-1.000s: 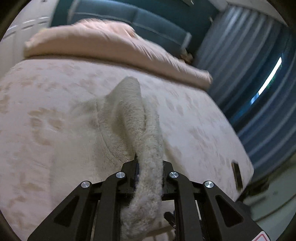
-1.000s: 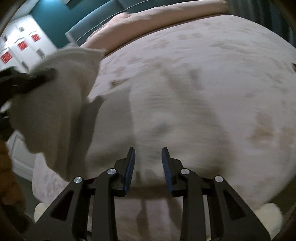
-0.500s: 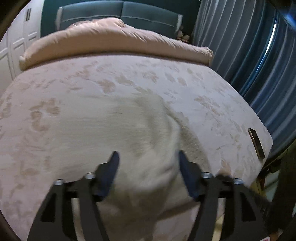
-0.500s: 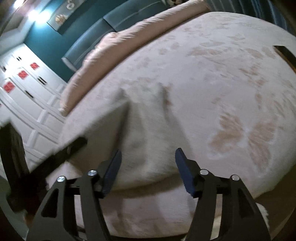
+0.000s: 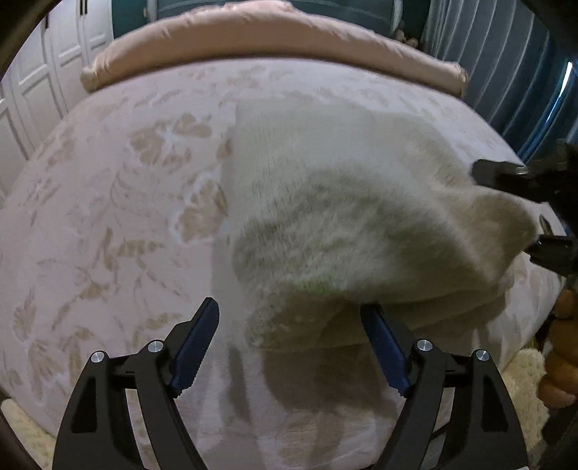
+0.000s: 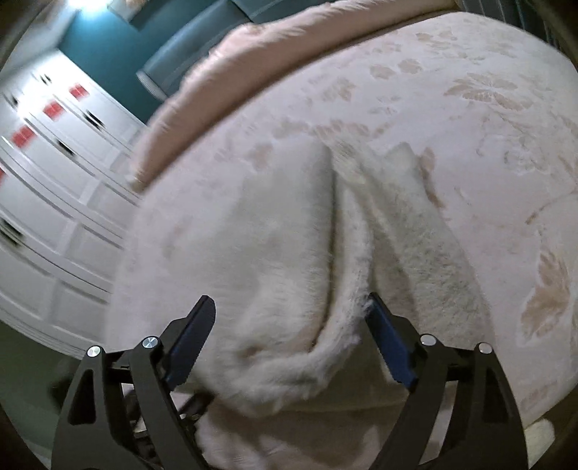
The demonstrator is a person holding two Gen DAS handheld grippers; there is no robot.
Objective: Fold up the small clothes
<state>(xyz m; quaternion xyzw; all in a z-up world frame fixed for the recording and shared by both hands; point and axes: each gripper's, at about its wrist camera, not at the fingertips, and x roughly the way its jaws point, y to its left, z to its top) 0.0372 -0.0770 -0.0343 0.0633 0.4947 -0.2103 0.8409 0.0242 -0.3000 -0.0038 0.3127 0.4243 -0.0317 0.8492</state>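
A fuzzy cream knit garment lies bunched near the bed's front edge. In the left wrist view my left gripper is open and empty, its jaws wide apart just in front of the garment's near fold. The right gripper shows at the right edge, by the garment's raised right corner. In the right wrist view the garment has a long fold down its middle. My right gripper is open, jaws wide on either side of the near rolled edge, one pad touching the fuzz.
The bed has a pale pink floral cover. A rolled peach duvet lies across its far end. White wardrobe doors stand to the left, blue curtains to the right. A cream rug lies beside the bed.
My left gripper let go of the garment it held up and opened wide. The garment dropped onto the bed. My right gripper opened wider and moved in to the garment's near edge.
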